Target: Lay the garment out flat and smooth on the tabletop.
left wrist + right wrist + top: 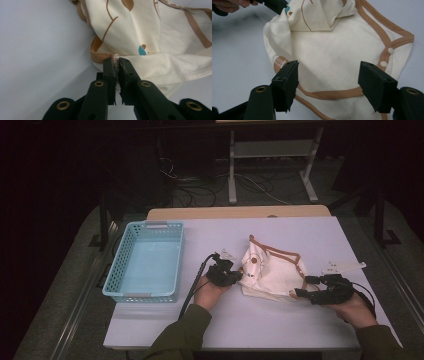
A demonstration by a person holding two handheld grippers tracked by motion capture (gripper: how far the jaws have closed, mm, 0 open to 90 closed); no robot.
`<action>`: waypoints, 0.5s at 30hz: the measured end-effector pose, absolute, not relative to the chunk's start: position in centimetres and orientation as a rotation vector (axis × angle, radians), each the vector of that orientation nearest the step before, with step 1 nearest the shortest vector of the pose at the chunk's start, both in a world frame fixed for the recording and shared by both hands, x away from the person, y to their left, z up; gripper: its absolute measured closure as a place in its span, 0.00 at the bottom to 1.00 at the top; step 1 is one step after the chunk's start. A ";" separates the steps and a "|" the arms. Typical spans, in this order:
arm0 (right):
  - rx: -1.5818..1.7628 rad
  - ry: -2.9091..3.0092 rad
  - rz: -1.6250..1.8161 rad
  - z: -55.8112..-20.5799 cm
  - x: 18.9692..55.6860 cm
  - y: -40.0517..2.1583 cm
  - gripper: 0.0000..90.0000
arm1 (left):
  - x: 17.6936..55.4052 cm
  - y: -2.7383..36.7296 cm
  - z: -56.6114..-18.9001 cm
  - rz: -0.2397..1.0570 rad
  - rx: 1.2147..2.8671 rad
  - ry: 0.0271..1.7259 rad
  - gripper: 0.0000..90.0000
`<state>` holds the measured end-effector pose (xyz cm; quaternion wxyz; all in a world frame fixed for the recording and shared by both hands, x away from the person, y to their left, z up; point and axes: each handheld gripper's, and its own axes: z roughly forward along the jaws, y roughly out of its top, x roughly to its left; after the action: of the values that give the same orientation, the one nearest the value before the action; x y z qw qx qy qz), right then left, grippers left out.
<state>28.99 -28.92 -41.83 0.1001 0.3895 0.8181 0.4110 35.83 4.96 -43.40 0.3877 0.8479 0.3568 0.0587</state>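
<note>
A pale lavender rectangular counter [280,330] carries everything. At about nine o'clock on it sits a light blue perforated plastic basket [116,270], well apart from the cloth. Just right of the counter's centre lies a crumpled cream cotton baby garment with tan-brown binding and snap buttons [272,270]; in the left gripper view it spreads from twelve toward three o'clock [150,37], and in the right gripper view it covers the middle [332,55]. The left claw [235,276] sits at the garment's nine o'clock edge, its jaws pressed together and pinching the stitched corner of the hem [116,62]. The right claw [306,287] rests at the garment's four o'clock corner, its jaws spread wide on either side of the cloth [329,80], not gripping it.
</note>
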 end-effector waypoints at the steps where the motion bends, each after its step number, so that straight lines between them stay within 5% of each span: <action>1: 1.151 2.418 1.215 -41.8 29.0 -28.9 0.35 | 35.8 5.0 -43.3 0.153 2.157 0.907 0.95; 15: 1.152 2.416 1.214 -41.8 29.0 -28.9 0.35 | 36.2 6.3 -40.6 0.254 2.165 0.894 0.96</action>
<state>28.98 -28.90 -41.79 0.1009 0.3898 0.8179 0.4110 36.21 6.26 -40.59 0.3827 0.8490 0.3504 0.0994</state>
